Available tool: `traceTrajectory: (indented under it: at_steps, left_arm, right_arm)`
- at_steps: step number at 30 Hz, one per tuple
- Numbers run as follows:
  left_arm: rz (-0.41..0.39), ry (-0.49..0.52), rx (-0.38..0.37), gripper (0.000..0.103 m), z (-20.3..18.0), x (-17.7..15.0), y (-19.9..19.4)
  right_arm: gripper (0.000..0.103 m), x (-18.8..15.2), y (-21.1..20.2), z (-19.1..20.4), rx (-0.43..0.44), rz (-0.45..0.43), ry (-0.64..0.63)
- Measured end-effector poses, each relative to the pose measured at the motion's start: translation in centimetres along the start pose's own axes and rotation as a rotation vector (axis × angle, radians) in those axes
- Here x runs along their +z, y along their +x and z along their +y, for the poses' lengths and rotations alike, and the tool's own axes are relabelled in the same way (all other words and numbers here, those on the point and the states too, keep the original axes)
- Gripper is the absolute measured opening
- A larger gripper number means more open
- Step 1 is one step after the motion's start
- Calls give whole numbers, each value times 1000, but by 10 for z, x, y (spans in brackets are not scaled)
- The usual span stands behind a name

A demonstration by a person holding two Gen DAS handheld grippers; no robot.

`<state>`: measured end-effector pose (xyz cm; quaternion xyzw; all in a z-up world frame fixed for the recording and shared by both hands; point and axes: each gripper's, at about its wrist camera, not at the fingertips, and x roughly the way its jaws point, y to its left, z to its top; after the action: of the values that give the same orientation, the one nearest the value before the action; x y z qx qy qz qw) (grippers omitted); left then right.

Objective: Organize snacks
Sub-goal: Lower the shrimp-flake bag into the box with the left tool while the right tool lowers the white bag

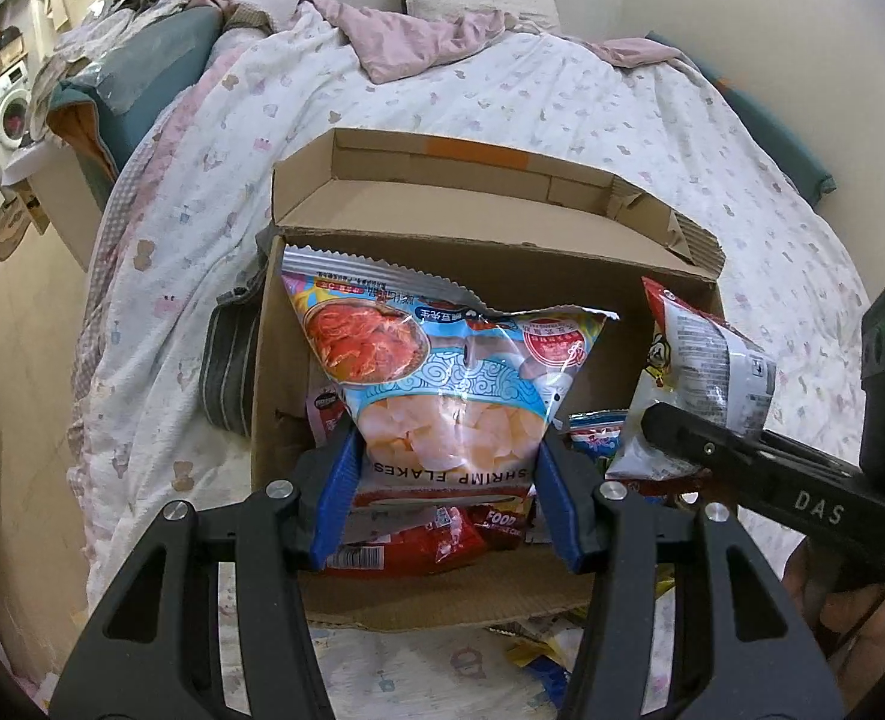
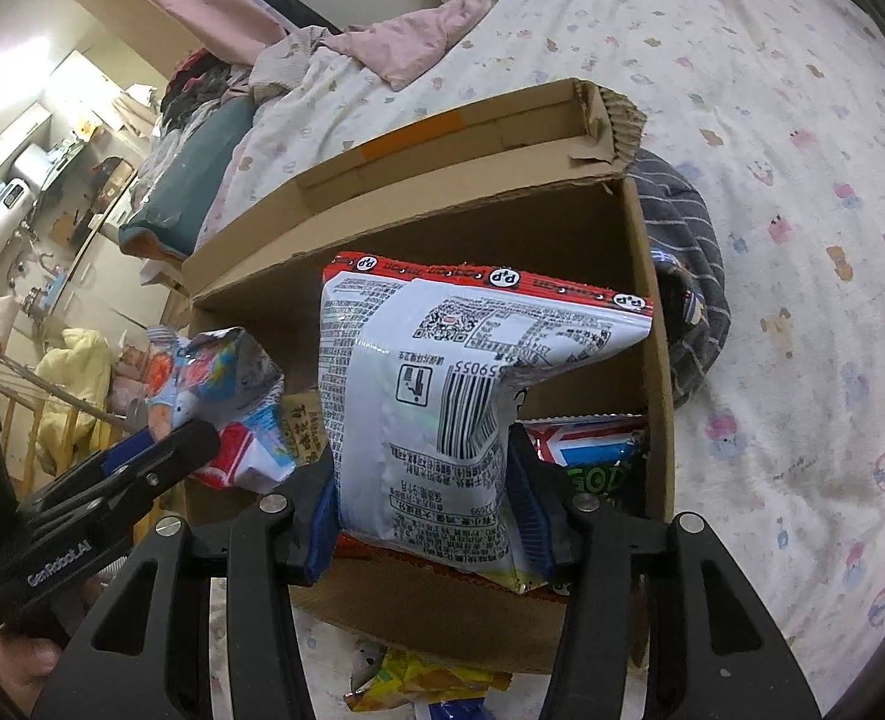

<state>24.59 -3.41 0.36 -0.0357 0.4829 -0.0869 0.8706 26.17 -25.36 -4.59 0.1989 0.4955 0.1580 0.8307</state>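
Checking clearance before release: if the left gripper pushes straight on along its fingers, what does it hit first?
Likely the red snack packets lying in the cardboard box, just beneath the shrimp flakes bag that the left gripper holds; depth is uncertain.

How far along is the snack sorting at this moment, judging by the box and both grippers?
Partly done: several packets, including a red one, already lie inside the cardboard box. In hand: the left gripper clamps a shrimp flakes bag over the box, and the right gripper clamps a white barcode bag over it too. Left: releasing both, then the loose packets on the bed beside the box.
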Motion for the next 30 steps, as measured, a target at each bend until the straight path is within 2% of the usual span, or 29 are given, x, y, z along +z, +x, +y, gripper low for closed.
traceTrajectory:
  at_steps: [16, 26, 28, 30]
  left_arm:
    - [-37, 16, 3, 51, -1, -1, -7]
    - [-30, 27, 4, 51, -3, -1, -7]
    - [-23, 33, 2, 58, -5, -1, -7]
    - [-39, 39, 4, 80, -8, -1, -11]
  right_arm:
    - [53, 2, -3, -4, 5, -11, 15]
    - [53, 3, -7, -1, 27, -31, 6]
    - [54, 3, -8, -1, 34, -37, 7]
    - [64, 4, -10, -1, 40, -45, 9]
